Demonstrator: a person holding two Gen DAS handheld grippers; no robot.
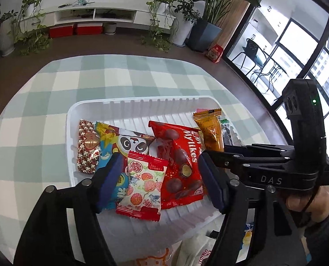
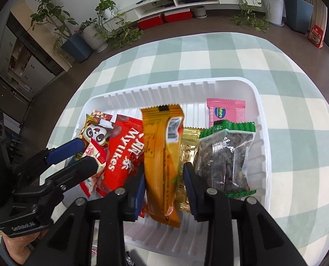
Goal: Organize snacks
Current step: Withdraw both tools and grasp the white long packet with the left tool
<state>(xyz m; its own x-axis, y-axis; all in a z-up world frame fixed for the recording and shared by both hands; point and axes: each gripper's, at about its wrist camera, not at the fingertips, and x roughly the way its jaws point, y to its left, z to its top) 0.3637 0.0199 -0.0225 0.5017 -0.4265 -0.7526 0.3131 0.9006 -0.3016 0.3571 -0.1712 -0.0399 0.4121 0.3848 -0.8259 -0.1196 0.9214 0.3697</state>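
Hovered over white ribbed plastic tray point(image 2: 262, 119), left gripper point(image 1: 157, 184) jaws wide apart above lychee-print candy packet point(image 1: 142, 186), right gripper point(image 2: 164, 190) jaws parted around long orange snack packet point(image 2: 162, 155), no pad contact.

The surface carries a green-and-white checked cloth point(image 1: 53, 102). Beyond it, at 12 o'clock, a white low cabinet point(image 1: 93, 15) stands against the wall, with two red boxes point(image 1: 76, 30) on the floor beneath it. Potted plants point(image 1: 31, 4) flank the cabinet at 10 and 1 o'clock; one stands in a blue-grey planter point(image 1: 204, 35). A red packet point(image 1: 214, 53) leans near the wooden panel point(image 1: 235, 15). At 2 o'clock, black-framed glass doors point(image 1: 297, 51) show a chair point(image 1: 253, 51) beyond.
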